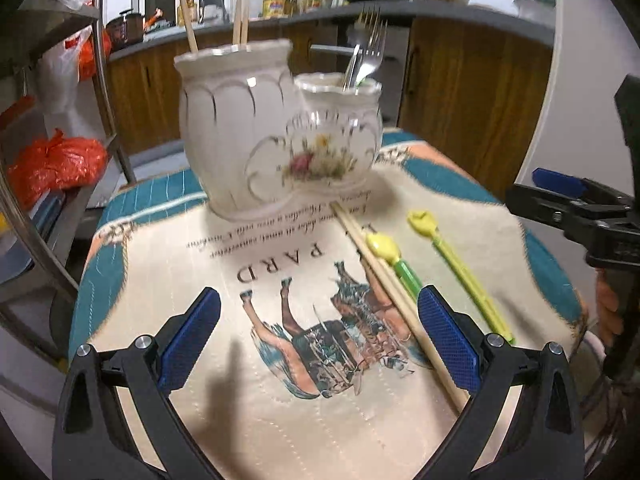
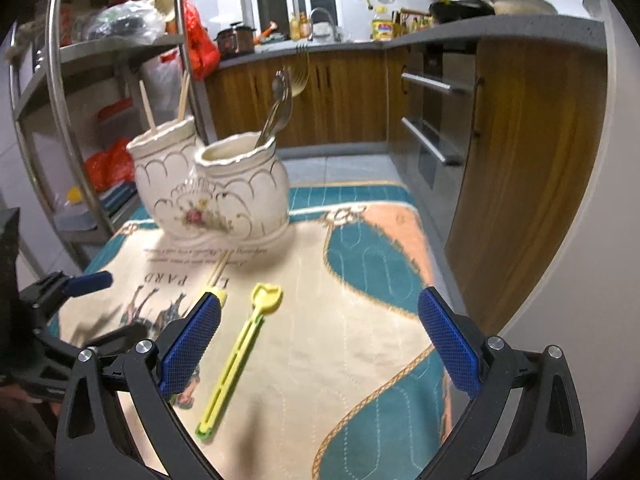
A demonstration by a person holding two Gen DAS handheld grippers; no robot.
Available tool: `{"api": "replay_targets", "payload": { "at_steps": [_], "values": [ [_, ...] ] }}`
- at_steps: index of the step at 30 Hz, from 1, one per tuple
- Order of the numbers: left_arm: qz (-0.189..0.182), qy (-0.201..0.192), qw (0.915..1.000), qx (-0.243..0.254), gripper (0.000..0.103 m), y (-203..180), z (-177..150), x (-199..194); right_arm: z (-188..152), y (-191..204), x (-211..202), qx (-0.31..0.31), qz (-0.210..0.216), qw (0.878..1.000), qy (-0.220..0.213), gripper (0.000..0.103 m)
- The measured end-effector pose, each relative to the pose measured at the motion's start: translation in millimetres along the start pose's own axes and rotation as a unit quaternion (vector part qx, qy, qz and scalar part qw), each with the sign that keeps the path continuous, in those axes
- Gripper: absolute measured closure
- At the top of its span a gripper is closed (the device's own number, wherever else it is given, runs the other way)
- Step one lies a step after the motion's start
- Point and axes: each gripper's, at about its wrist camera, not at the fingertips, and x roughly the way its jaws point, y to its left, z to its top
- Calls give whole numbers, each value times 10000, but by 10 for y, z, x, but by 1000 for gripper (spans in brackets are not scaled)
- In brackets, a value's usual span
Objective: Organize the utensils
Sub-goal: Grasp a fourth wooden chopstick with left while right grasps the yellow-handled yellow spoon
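Note:
A white ceramic double holder stands at the far side of the cloth; it also shows in the right wrist view. Its left cup holds wooden chopsticks, its right cup holds forks and a spoon. A pair of wooden chopsticks and two yellow-green plastic utensils lie on the cloth. One yellow utensil lies between my right gripper's fingers. My left gripper is open and empty above the cloth. My right gripper is open and empty.
A printed quilted cloth covers the table. A metal shelf rack with bags stands left. Wooden kitchen cabinets and a counter stand behind and to the right. The right gripper shows at the edge of the left wrist view.

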Motion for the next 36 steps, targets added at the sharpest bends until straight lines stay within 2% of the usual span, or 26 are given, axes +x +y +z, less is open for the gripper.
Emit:
{"api": "replay_targets", "payload": {
  "at_steps": [7, 12, 14, 16, 19, 23, 28, 30, 36],
  "values": [
    [157, 376, 9991, -85, 6, -51, 23, 113, -54, 51, 109, -93, 109, 9994, 323, 8],
    [80, 493, 9987, -79, 6, -120, 67, 165, -53, 63, 162, -127, 172, 9987, 456, 9],
    [64, 545, 9985, -14, 6, -150, 79, 188, -47, 65, 187, -142, 167, 9985, 503, 14],
    [126, 602, 9981, 68, 6, -178, 72, 212, -51, 46, 213, -130, 181, 9981, 579, 23],
    [99, 627, 9980, 24, 7, -158, 69, 217, -48, 22, 232, -92, 228, 9976, 646, 28],
    [10, 552, 9985, -72, 8, -133, 78, 179, -46, 28, 224, -97, 259, 9975, 656, 30],
    [211, 619, 9979, 19, 8, -135, 57, 199, -56, 86, 243, -121, 407, 9964, 730, 31],
    [174, 621, 9979, -56, 8, -106, 51, 207, -69, 133, 265, -181, 467, 9956, 789, 33],
    [31, 650, 9979, 30, 28, -122, 53, 201, -114, 236, 355, -253, 671, 9920, 1041, 44]
  ]
}}
